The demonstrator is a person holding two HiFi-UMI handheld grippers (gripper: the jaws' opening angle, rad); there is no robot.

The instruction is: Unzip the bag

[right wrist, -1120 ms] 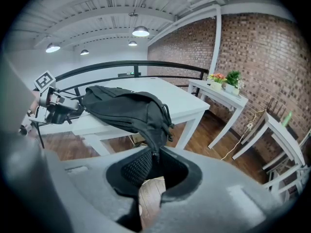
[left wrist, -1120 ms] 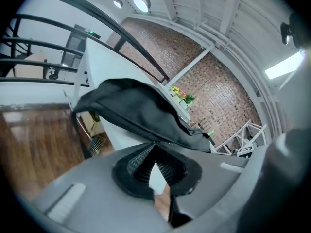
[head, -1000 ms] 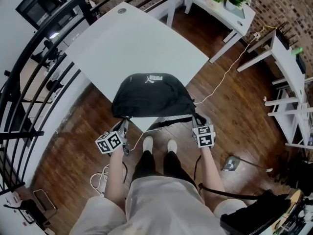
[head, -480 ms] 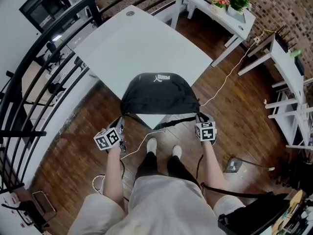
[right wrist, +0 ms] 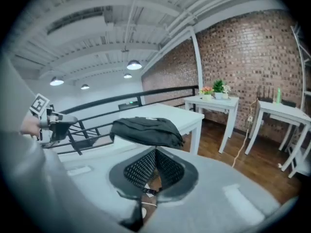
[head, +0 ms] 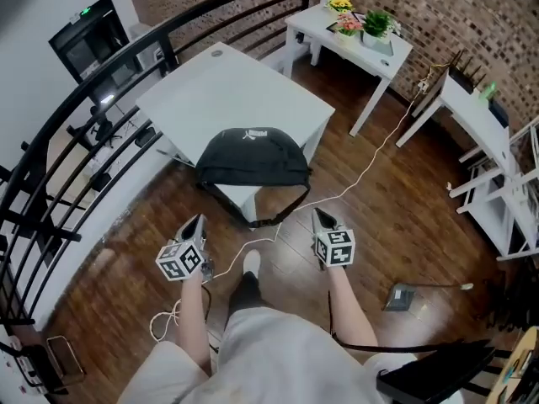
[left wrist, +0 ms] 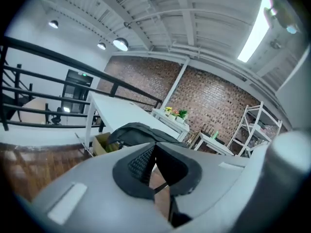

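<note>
A black bag (head: pixel 251 154) lies on the near corner of the white table (head: pixel 227 91), its strap (head: pixel 282 210) hanging in a loop off the table's edge. Both grippers are held over the wooden floor, well short of the bag and not touching it. The left gripper (head: pixel 200 220) is shut with nothing in it. The right gripper (head: pixel 318 215) is shut and empty too. In the left gripper view the bag (left wrist: pixel 138 130) shows beyond the left gripper (left wrist: pixel 155 144), whose jaws are closed. The right gripper view has the bag (right wrist: pixel 146 130) past the right gripper (right wrist: pixel 156 151).
A black railing (head: pixel 101 66) curves round the left side. A white side table with potted plants (head: pixel 354 32) stands behind, and white shelving (head: pixel 497 141) at the right. A white cable (head: pixel 370 158) trails over the floor. A cardboard box (left wrist: pixel 99 142) sits under the table.
Both grippers have drawn back from the bag's ends toward the person. The right jaws have closed. The whole view has backed away from the table.
</note>
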